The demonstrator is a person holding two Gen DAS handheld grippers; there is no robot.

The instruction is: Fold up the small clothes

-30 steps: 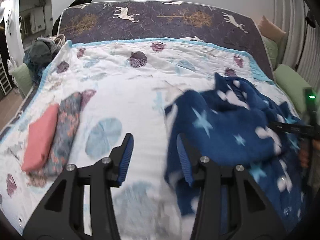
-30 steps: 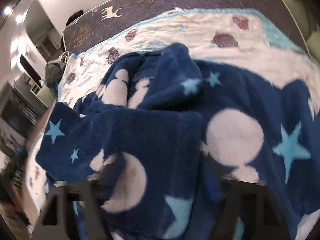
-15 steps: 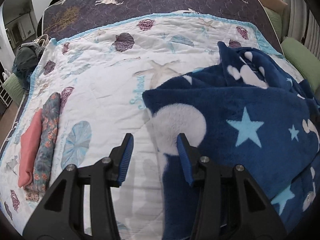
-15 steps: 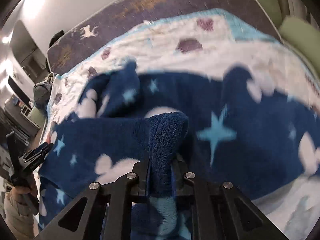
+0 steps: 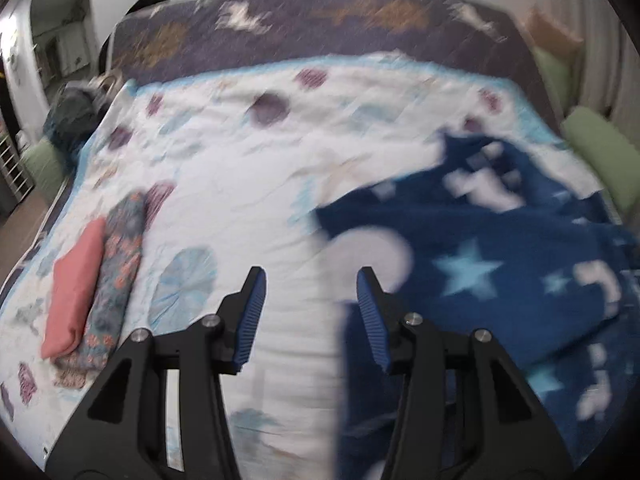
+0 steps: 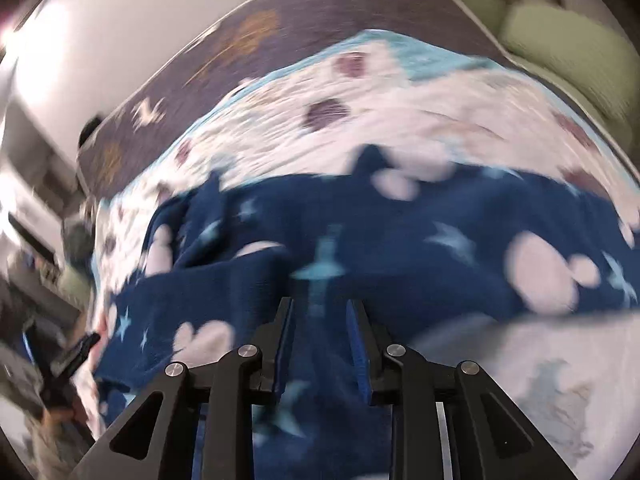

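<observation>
Two black grippers with blue pads work over a bed covered by a white quilt (image 5: 248, 184) printed with shells. A dark blue fleece garment (image 5: 500, 264) with white blobs and pale stars lies rumpled on the right side of the bed. The left gripper (image 5: 312, 312) hangs with its jaws wide apart and nothing between them, its right finger at the fleece's edge. The right gripper (image 6: 320, 344) appears clamped on a fold of the fleece, though blur makes this uncertain. At the left, a folded pink cloth (image 5: 74, 292) touches a folded floral cloth (image 5: 116, 280).
</observation>
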